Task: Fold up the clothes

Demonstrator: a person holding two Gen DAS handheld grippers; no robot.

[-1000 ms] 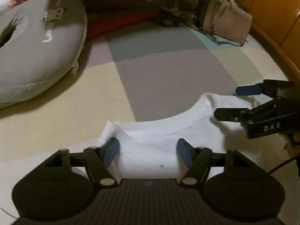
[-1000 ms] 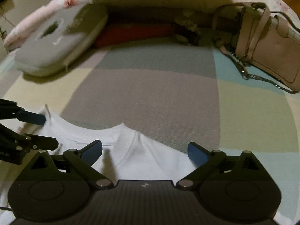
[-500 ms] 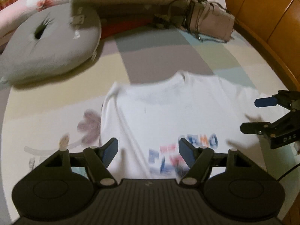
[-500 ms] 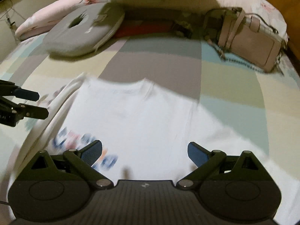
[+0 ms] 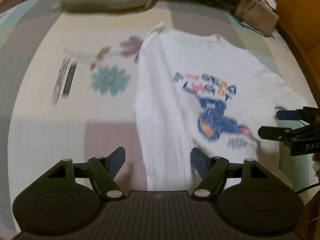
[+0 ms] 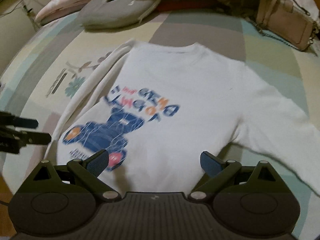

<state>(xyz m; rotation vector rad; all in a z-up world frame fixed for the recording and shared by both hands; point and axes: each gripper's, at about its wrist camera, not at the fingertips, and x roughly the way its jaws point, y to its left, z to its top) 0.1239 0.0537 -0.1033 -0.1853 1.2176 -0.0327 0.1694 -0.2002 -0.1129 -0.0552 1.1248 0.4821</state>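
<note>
A white long-sleeved shirt (image 6: 180, 84) with a blue, orange and red print (image 6: 112, 128) lies flat on the bed, collar at the far end. Its left sleeve (image 6: 90, 88) is folded in along the body; the right sleeve (image 6: 280, 124) spreads outward. In the left wrist view the same shirt (image 5: 170, 104) reaches down between the fingers. My left gripper (image 5: 158, 160) hovers open above the shirt's near left part, gripping nothing. My right gripper (image 6: 154, 162) stands open over the lower middle of the shirt, also empty. Each gripper shows at the edge of the other's view.
A grey ring cushion (image 6: 120, 6) and a pink pillow (image 6: 58, 6) lie at the head of the bed. A beige handbag with a chain (image 6: 284, 18) sits at the far right. A wooden bed frame (image 5: 300, 14) runs along the right. The patchwork sheet (image 5: 60, 100) surrounds the shirt.
Both grippers have pulled back from the collar toward the shirt's lower part and risen, so the whole shirt and its print now show. Both stayed open and empty.
</note>
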